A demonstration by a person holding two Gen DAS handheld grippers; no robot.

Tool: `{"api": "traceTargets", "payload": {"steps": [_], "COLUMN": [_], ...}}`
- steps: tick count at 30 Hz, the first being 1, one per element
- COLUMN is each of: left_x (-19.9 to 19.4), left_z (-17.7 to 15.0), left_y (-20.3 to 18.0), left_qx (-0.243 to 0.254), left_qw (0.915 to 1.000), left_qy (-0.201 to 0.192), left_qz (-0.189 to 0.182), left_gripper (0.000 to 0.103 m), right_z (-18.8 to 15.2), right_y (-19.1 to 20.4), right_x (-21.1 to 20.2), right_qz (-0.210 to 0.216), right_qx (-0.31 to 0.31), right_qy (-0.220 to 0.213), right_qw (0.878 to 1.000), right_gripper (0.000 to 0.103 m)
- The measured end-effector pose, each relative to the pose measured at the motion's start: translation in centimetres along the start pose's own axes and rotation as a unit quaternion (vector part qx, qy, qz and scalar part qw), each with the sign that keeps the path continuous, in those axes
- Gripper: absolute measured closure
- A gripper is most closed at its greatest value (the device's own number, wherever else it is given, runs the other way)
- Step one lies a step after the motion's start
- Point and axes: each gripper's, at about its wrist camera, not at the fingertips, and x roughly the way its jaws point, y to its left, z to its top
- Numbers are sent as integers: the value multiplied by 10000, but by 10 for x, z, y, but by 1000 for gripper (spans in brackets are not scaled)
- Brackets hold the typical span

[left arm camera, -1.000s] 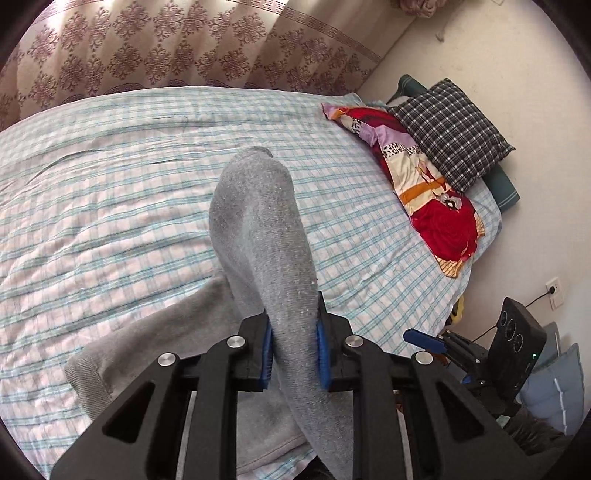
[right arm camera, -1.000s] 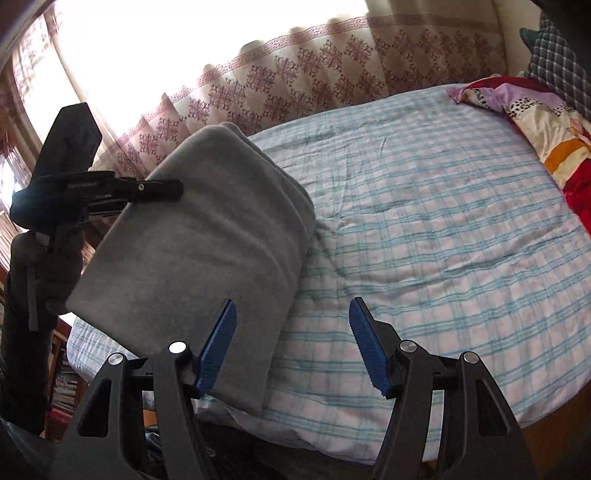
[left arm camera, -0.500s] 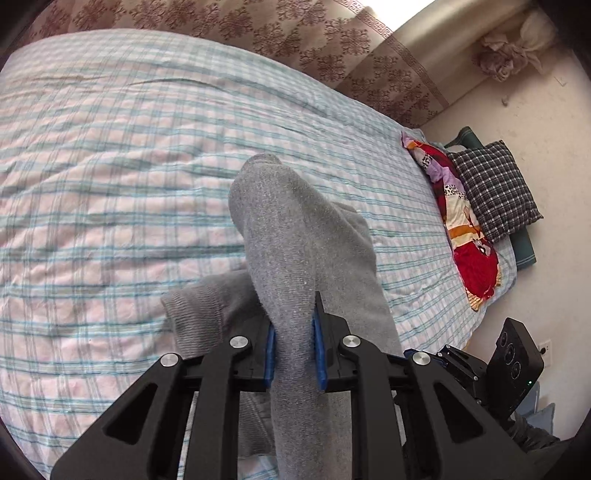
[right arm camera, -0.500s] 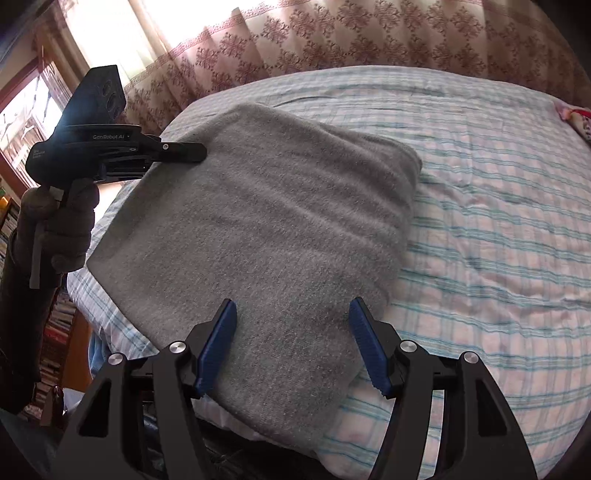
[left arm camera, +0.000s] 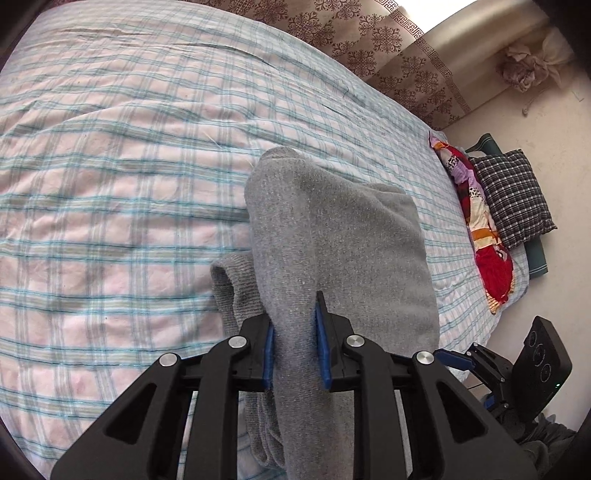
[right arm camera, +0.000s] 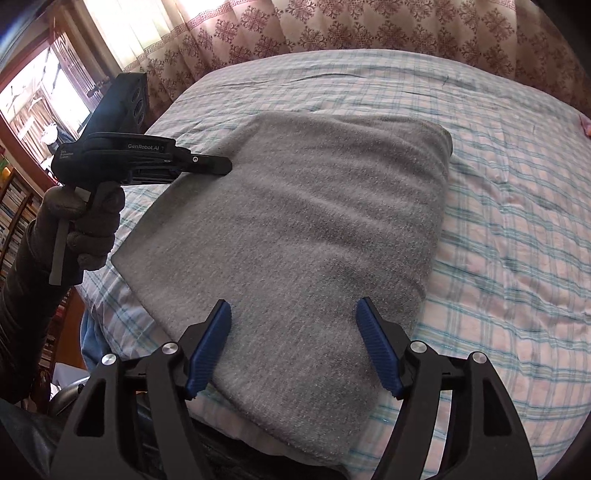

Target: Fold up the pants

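A: Where do the grey knitted fleece pants [right arm camera: 314,229] sit?
B: Folded into a thick rectangular pad on the bed with the pink and teal checked sheet [right arm camera: 517,221]; the near edge lies right under the right claw [right arm camera: 293,347]; the far fold lies ahead of it, toward the patterned brown curtain [right arm camera: 369,26].

A: And that right claw?
B: Its blue-padded fingers [right arm camera: 208,347] stand wide apart, over the cloth, gripping nothing; whether they touch the fabric I cannot tell.

A: The left one?
B: The left claw [left arm camera: 295,350] is clamped on a raised ridge of the grey pants [left arm camera: 332,240] between its blue pads; the cloth bunches up ahead of it; a ribbed cuff shows just left of it. In the right view the left claw [right arm camera: 221,166] meets the pad's left edge, held by a gloved hand [right arm camera: 88,225].

A: Anything else?
B: To the right of the left claw, well apart, a red and orange printed blanket [left arm camera: 484,236] and a dark checked pillow [left arm camera: 513,195] lie at the bed's end.
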Motion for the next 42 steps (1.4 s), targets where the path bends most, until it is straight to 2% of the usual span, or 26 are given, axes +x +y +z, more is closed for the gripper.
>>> {"api": "traceTargets", "payload": {"steps": [3,6,8,11,15,22,24,30,37,42], "left_x": [-1,-8,-18,-34,-36,-6,2,9,13,14], "left_z": [-1,-2,-2,-5,-18,-55,-62,-72,-78,-80], "left_y": [-7,-20,-31,-56,-90,-110,-106,-102,-96,-96], "left_qx": [197,457,630,949,1358,1611,1593,1754,1862,1909], "left_qw": [9993,9932,9878,9807,9788,9802,9799,9767,9755,9748], "left_qy": [-53,-238,-432,-736,-780,-262,-157,-197,-305,-359], "left_qz": [312,1039,1357,1545,1318,1123,1187,1221,1131,1099], "left_gripper": [76,61,61,60,55,55,52,49,47,44], "right_z": [-1,2,7,17,36,82,97,127,144,150], "right_y": [-1,-3,-7,-19,-48,-74,-78,-89,-95,-90], "right_x": [0,-3,-10,-22,-27,-7,7,58,100,111], "right_qz": [32,87,140,59,-28,-167,-166,-367,-555,-677], "right_qx": [18,28,92,261,652,795,811,865,885,744], "right_qy": [-10,-62,-152,-419,-628,-796,-761,-488,-198,-101], "right_qw": [10000,9999,9997,9988,9959,9935,9937,9944,9943,9949], "right_gripper": [31,32,32,32,32,32,32,33,34,33]}}
